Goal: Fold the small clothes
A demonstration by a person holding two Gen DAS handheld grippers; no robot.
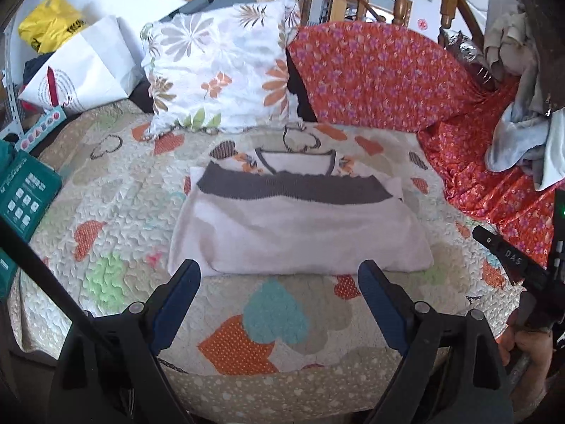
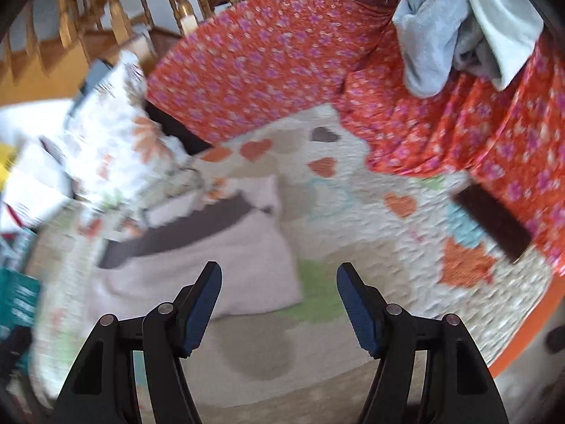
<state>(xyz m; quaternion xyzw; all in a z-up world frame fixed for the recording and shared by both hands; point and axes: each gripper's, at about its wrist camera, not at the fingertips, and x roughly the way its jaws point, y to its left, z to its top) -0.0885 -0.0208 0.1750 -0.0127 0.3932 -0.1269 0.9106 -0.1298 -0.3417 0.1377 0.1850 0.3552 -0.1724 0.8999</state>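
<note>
A small white garment with a dark grey band and grey-trimmed neck lies folded flat on the heart-patterned quilt. My left gripper is open and empty, just in front of its near edge. In the right wrist view the garment lies left of centre, blurred. My right gripper is open and empty, above the garment's right near corner. The right gripper's body shows at the right edge of the left wrist view.
A floral pillow stands behind the garment. An orange flowered cover drapes the back and right. A pile of grey and pale clothes lies on it. White and yellow bags and a green box sit left. A dark flat object lies right.
</note>
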